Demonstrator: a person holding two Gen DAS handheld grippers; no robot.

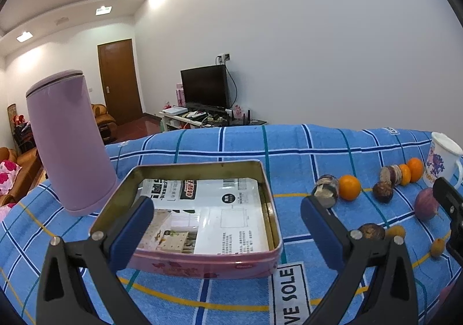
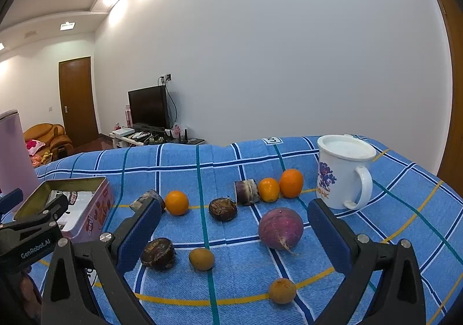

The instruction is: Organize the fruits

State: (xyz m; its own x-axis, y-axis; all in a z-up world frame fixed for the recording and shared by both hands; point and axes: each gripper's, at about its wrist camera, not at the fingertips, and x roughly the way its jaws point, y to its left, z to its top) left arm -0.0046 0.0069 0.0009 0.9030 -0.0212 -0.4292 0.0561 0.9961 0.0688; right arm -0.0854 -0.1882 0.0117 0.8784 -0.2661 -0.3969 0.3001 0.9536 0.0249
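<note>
Looking at where things stand, basically nothing's been sorted yet. The pink tin (image 1: 202, 262) sits on the blue checked cloth (image 1: 289, 145) with only some printed paper lying in it, no fruit at all. Left tongs (image 1: 227, 232) are spread wide and holding nothing, hovering right over the tin's near edge. Right tongs (image 2: 234, 234) are just as wide open and empty, hanging over the fruit pile to the right of the tin. Everything's loose on the cloth out there: three oranges (image 2: 176, 202), a big purple round one with a little tail (image 2: 280, 228), a couple of dark brown knobbly ones (image 2: 158, 253), two cut purple-skinned chunks (image 2: 246, 191), and two small tan round fruits (image 2: 201, 259) nearest the camera. Closest to the tin is one of the cut chunks with an orange touching it. A white mug (image 2: 343, 173) stands further right of the tin, past the fruit, and a tall lilac canister (image 1: 68, 142) stands at the tin's left. My guess is the tin's the destination, so the whole job is still ahead.
</note>
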